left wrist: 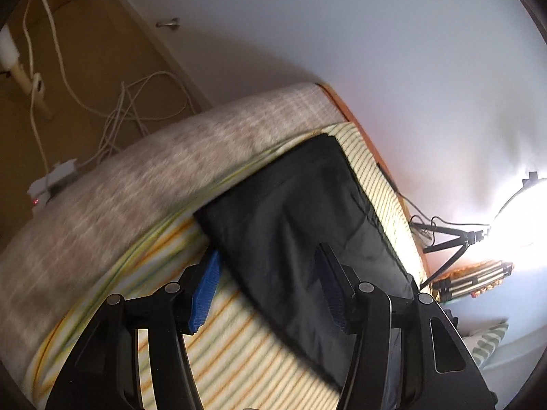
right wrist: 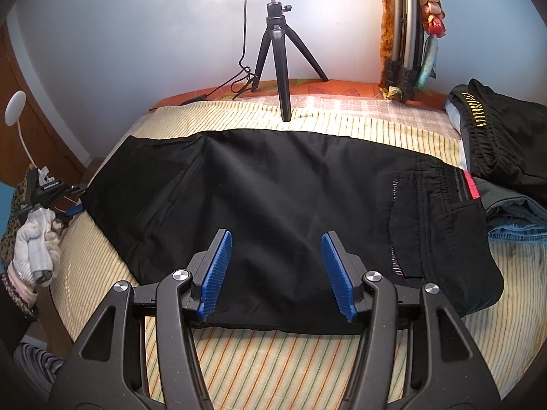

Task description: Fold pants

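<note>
While the black pants (right wrist: pixel 273 205) lie flat on the striped sheet (right wrist: pixel 273 369) under the open, empty right gripper (right wrist: pixel 276 270), the left gripper (left wrist: pixel 266 294), open astride the leg hem, should pinch both layers squarely before folding toward the waistband (right wrist: pixel 454 184).

Matt black cloth pants (right wrist: pixel 273 198) on a striped woven sheet (right wrist: pixel 273 358); tool pads (right wrist: pixel 218 270) ribbed blue plastic

Striped bed (right wrist: pixel 273 369) — black pants (right wrist: pixel 273 188)
</note>
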